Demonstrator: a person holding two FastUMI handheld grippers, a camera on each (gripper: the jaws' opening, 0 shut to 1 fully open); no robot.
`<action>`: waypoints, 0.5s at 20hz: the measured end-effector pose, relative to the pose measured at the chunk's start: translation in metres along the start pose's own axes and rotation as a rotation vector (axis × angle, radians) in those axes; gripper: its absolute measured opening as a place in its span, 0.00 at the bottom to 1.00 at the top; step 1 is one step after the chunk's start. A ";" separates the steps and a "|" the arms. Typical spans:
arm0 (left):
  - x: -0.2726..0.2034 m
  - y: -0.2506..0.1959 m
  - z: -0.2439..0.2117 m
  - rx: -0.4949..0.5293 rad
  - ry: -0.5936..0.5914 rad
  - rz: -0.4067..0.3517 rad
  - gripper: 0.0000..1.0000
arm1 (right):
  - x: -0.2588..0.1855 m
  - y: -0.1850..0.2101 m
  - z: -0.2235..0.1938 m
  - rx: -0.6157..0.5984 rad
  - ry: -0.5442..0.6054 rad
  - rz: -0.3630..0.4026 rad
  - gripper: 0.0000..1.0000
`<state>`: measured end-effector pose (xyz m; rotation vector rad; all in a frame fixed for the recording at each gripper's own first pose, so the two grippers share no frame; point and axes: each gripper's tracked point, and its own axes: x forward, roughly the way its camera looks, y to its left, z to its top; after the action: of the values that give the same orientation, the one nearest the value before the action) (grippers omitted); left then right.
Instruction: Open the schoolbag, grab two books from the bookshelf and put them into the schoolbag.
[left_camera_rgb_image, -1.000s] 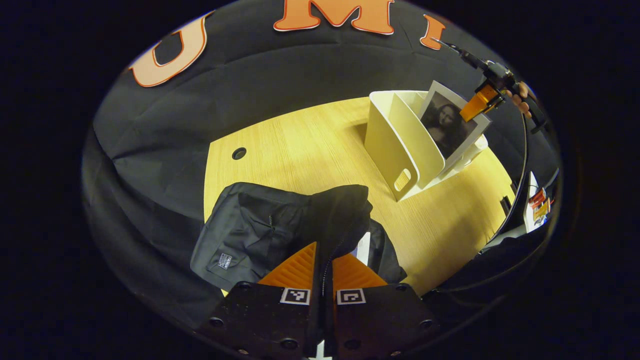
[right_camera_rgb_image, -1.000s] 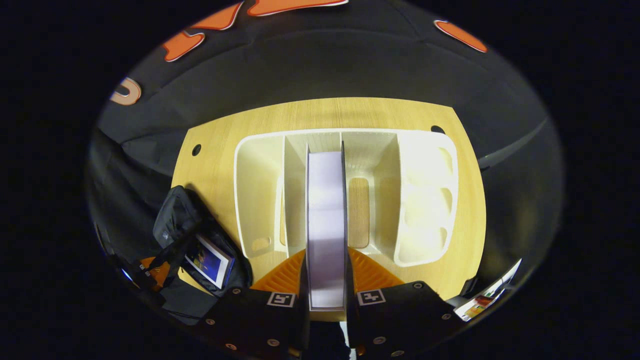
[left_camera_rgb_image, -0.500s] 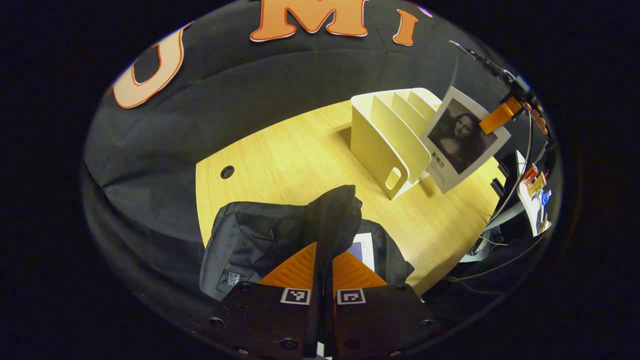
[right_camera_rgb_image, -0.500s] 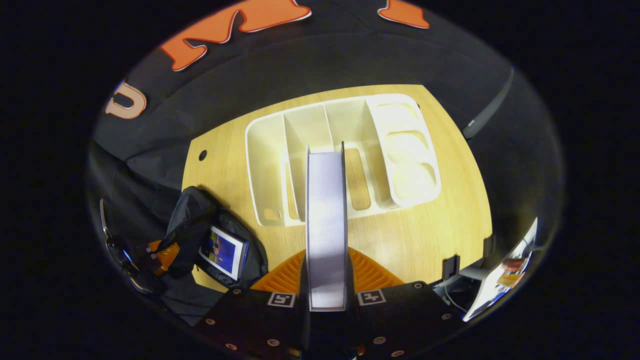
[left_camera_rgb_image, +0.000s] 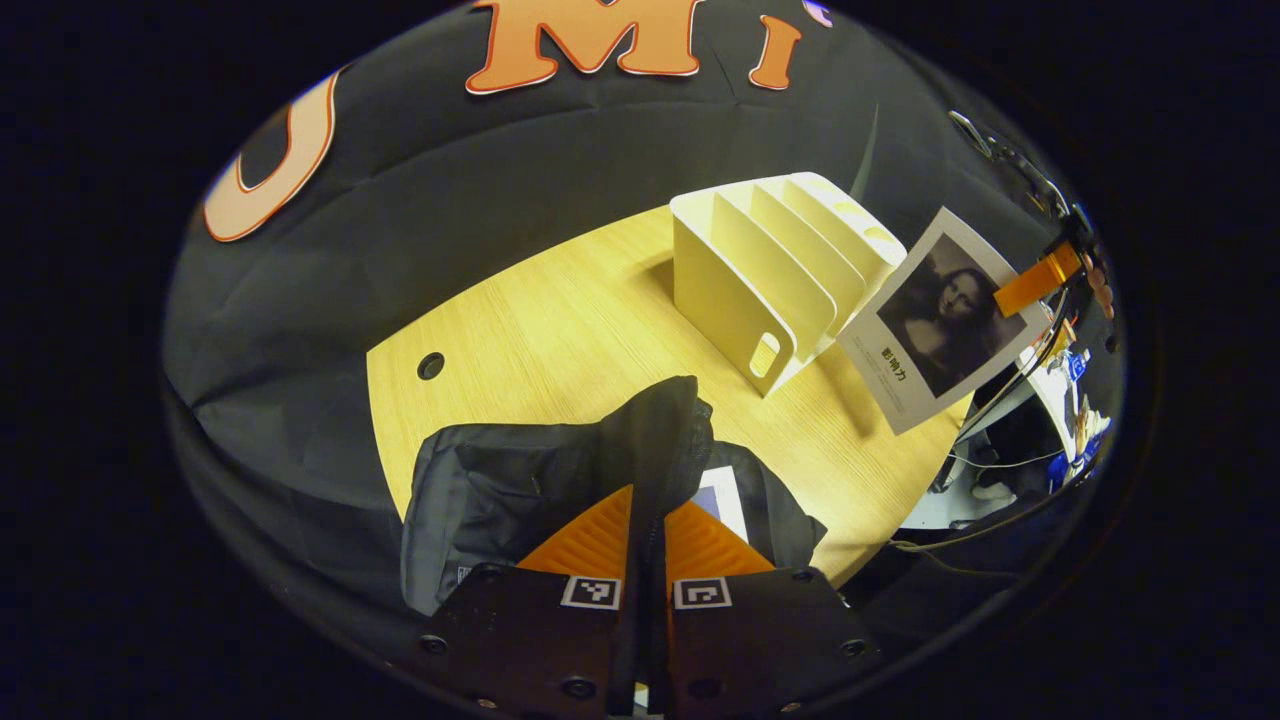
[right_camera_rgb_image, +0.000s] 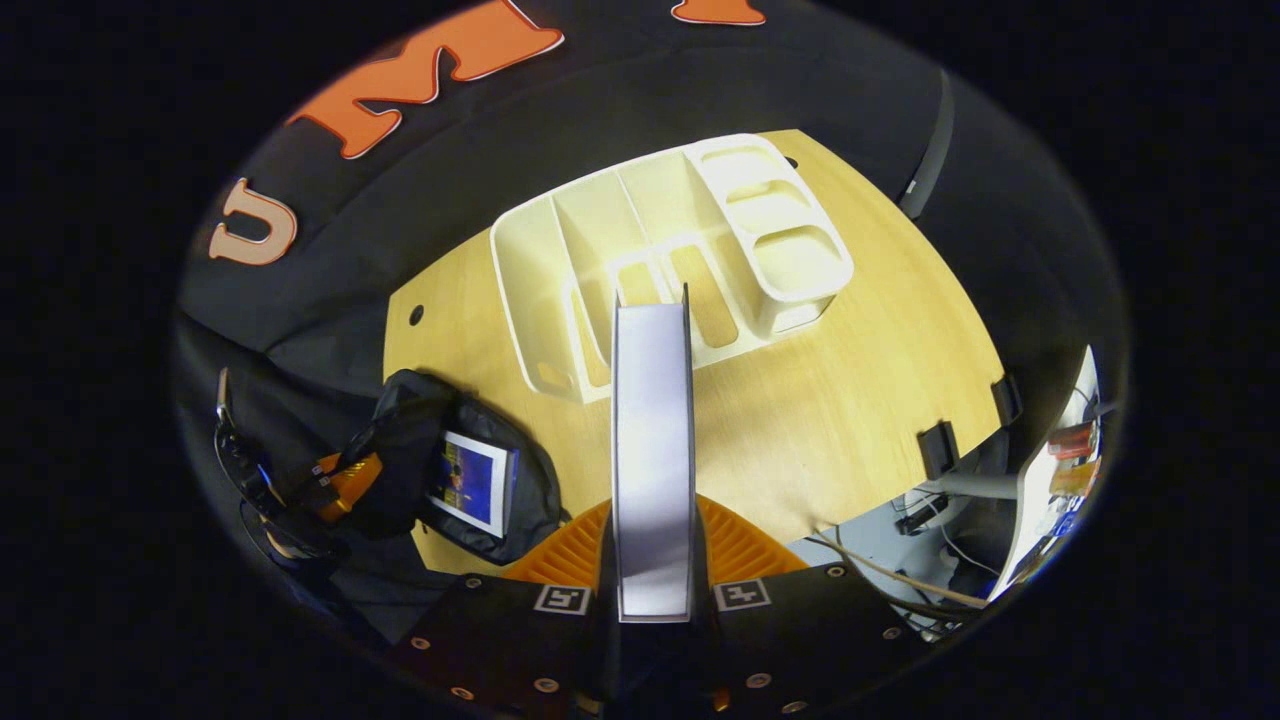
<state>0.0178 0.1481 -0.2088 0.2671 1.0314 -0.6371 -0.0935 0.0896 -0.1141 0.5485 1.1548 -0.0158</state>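
The right gripper (right_camera_rgb_image: 652, 545) is clamped on a book (right_camera_rgb_image: 652, 440), both orange fingers pressing its covers, white page edge facing the camera. In the left gripper view this book (left_camera_rgb_image: 938, 320) hangs in the air past the worktop's right edge, its portrait cover showing, pinched at its upper corner by the right gripper (left_camera_rgb_image: 1035, 282); it is out of the bookshelf and apart from it.

The left gripper (left_camera_rgb_image: 648, 530) is closed on the raised flap of the black schoolbag (left_camera_rgb_image: 560, 470), the zipper edge running between its fingers. The flap stands up and the bag mouth is open. In the right gripper view the left gripper (right_camera_rgb_image: 345, 478) sits at the bag's outer side, holding the flap away from the opening.

A second book (right_camera_rgb_image: 473, 482) with a blue cover lies inside the schoolbag (right_camera_rgb_image: 520, 500), which rests at the worktop's (left_camera_rgb_image: 560, 330) near left corner.

The cream bookshelf (right_camera_rgb_image: 660, 250) stands toward the far edge, its slots holding no books.
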 end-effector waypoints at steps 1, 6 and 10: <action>0.000 0.001 0.000 0.003 -0.002 -0.003 0.05 | -0.002 0.007 -0.006 0.009 -0.001 0.032 0.30; -0.006 0.009 0.011 0.038 -0.019 -0.013 0.05 | -0.003 0.043 -0.032 0.030 -0.013 0.184 0.30; -0.011 0.015 0.020 0.040 -0.036 -0.009 0.05 | 0.001 0.071 -0.037 0.059 -0.036 0.291 0.30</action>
<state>0.0371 0.1545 -0.1909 0.2847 0.9870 -0.6689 -0.1045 0.1666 -0.0966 0.7614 1.0331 0.1906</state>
